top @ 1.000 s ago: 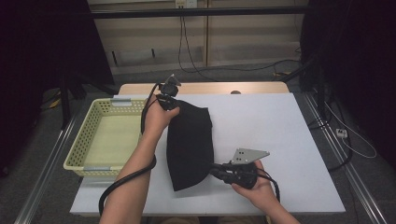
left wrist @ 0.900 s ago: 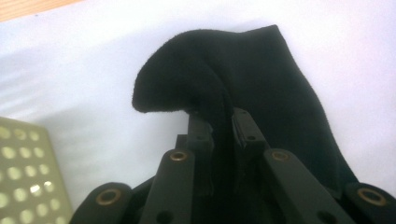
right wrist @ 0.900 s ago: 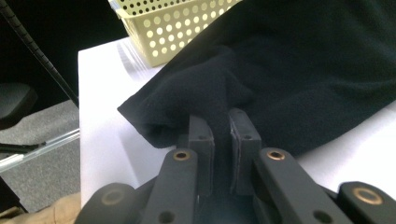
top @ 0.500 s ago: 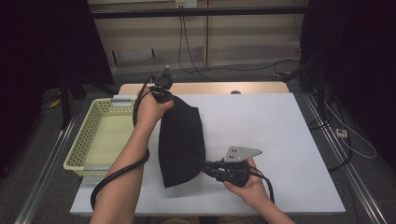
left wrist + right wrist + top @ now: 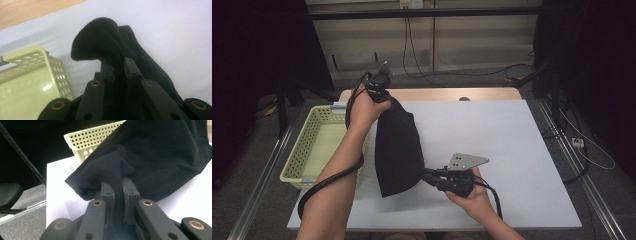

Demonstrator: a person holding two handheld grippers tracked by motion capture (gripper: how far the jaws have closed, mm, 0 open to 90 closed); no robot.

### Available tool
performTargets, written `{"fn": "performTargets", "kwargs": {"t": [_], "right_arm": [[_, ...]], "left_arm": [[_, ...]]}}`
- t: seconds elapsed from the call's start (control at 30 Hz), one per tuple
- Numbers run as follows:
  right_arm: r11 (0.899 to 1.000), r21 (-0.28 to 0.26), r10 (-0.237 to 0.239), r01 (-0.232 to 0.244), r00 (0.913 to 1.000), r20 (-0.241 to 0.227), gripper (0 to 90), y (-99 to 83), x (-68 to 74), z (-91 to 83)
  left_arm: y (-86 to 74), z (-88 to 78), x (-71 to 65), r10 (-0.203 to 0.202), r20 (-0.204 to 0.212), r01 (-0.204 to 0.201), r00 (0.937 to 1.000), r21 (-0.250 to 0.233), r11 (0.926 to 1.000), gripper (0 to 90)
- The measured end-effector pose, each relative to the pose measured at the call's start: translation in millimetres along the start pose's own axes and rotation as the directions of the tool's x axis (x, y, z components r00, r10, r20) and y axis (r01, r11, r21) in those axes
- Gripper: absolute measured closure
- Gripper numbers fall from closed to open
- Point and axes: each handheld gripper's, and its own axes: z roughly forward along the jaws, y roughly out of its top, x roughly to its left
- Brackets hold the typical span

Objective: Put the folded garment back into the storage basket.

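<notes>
A folded black cloth (image 5: 396, 147) hangs between my two grippers above the white table (image 5: 512, 145). My left gripper (image 5: 384, 97) is shut on the cloth's far top corner, lifted near the table's back left. In the left gripper view the black cloth (image 5: 110, 47) bunches up over the closed jaws of my left gripper (image 5: 119, 66). My right gripper (image 5: 428, 176) is shut on the cloth's near edge, low at the front. In the right gripper view the jaws of my right gripper (image 5: 118, 185) pinch a fold of the cloth (image 5: 160, 157).
A pale yellow perforated basket (image 5: 299, 155) sits at the table's left edge, right beside the cloth; its wall (image 5: 53, 72) is close to the left gripper. A strip of bare wooden table (image 5: 452, 94) runs along the back. Cables trail from both grippers.
My left gripper has risen and shifted left toward the basket with the cloth's corner, lifting the cloth off the table. The right gripper has slid left with the near edge.
</notes>
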Motion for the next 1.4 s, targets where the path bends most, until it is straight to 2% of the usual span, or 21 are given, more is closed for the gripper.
{"fn": "performTargets", "kwargs": {"t": [0.17, 0.23, 0.33, 0.57, 0.8, 1.0, 1.4], "right_arm": [[1.0, -0.023, -0.004, 0.004, 1.0, 0.001, 82.3, 3.5, 2.2, 3.9], [1.0, -0.029, -0.001, 0.001, 1.0, -0.004, 82.4, 4.9, 2.7, 5.3], [0.999, -0.041, 0.012, -0.012, 0.9999, -0.01, 82.4, 6.5, 2.8, 7.5], [0.998, -0.06, 0.002, -0.002, 1.0, -0.006, 82.3, 13.2, 5.4, 11.3], [0.997, -0.074, 0.007, -0.007, 1.0, -0.002, 82.3, 17.4, 5.1, 15.1], [0.997, -0.078, 0.005, -0.006, 0.9999, -0.01, 82.3, 19.8, 8.7, 19.5], [0.996, -0.087, 0.003, -0.005, 0.9999, -0.017, 82.3, 24.4, 12.8, 26.7]], "left_arm": [[4.6, -8.3, 0.5, 0.01, -0.019, -0.01, 0.9998, -0.003, 0.9999, 80.5], [5.8, -11.2, 1.9, 0.012, -0.042, -0.012, 0.999, -0.005, 0.9999, 80.5], [7.1, -15.7, 3.4, 0.013, -0.031, -0.014, 0.9994, -0.01, 0.9999, 80.5], [10.6, -21.9, 10.7, 0.001, -0.039, -0.001, 0.9992, -0.001, 1.0, 80.5], [11.4, -28.6, 21.0, -0.009, -0.022, 0.009, 0.9997, -0.007, 0.9999, 80.5], [10.9, -33.7, 28.3, -0.028, -0.027, 0.028, 0.9993, -0.01, 0.9996, 80.5], [11.3, -41.8, 36.9, -0.036, -0.037, 0.036, 0.9987, -0.005, 0.9994, 80.5]]}}
